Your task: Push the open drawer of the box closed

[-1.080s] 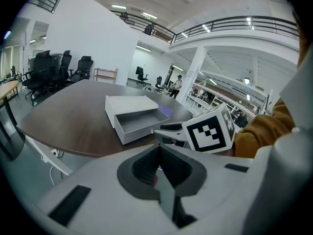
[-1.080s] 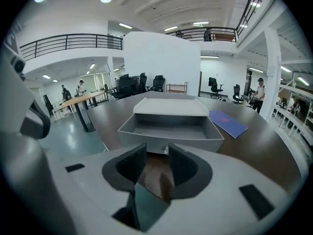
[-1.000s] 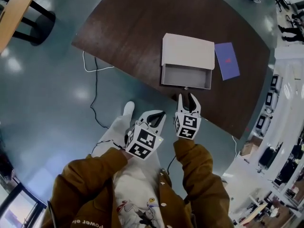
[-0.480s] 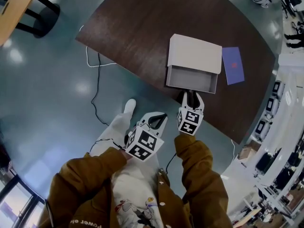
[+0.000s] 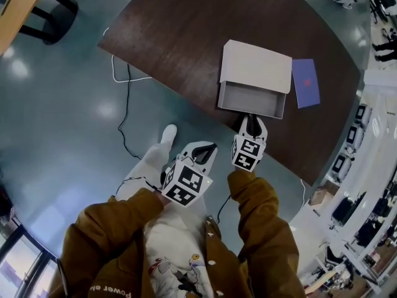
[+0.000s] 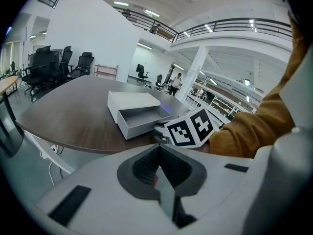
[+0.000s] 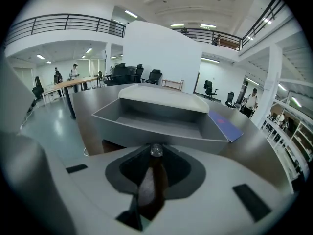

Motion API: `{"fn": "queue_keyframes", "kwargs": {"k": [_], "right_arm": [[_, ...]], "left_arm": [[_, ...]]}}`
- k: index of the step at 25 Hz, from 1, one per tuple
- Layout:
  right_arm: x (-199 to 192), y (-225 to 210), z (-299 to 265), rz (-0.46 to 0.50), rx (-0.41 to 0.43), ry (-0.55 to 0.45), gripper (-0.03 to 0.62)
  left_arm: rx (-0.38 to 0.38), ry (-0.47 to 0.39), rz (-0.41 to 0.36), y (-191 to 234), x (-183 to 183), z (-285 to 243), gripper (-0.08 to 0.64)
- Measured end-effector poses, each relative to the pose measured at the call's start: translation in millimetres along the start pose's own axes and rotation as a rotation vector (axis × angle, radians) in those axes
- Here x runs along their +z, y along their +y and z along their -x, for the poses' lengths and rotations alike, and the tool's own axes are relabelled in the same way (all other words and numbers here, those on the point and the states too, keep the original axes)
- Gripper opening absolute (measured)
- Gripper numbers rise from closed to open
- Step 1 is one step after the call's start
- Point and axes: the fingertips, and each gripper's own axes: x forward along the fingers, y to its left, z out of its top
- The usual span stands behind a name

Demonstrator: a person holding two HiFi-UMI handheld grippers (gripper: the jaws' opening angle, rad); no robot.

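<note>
Right tongs (image 5: pixel 250 123) advanced, just closed on knob (image 7: pixel 156 150); drawer (image 5: pixel 250 99) opens toward person (image 5: pixel 260 228), long axis crosswise; left tongs (image 5: pixel 208 148) shut.

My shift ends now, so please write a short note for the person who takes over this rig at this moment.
Left tool: shut, empty, held short of the table.
Right tool: its jaws have just been closing and now sit on the small knob of the drawer.
The box is on the table, with the drawer pulled out toward the person.
Done: knob reached and gripped.
Left: push the drawer fully in.
</note>
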Motion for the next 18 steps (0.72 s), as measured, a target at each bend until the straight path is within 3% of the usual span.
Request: {"fn": "queue_keyframes", "kwargs": {"k": [18], "right_arm": [[28,-7,-32,-0.031,0.019,-0.024,0.078]], "left_arm": [[-0.003,0.014,-0.004,2,-2,-4,0.005]]}}
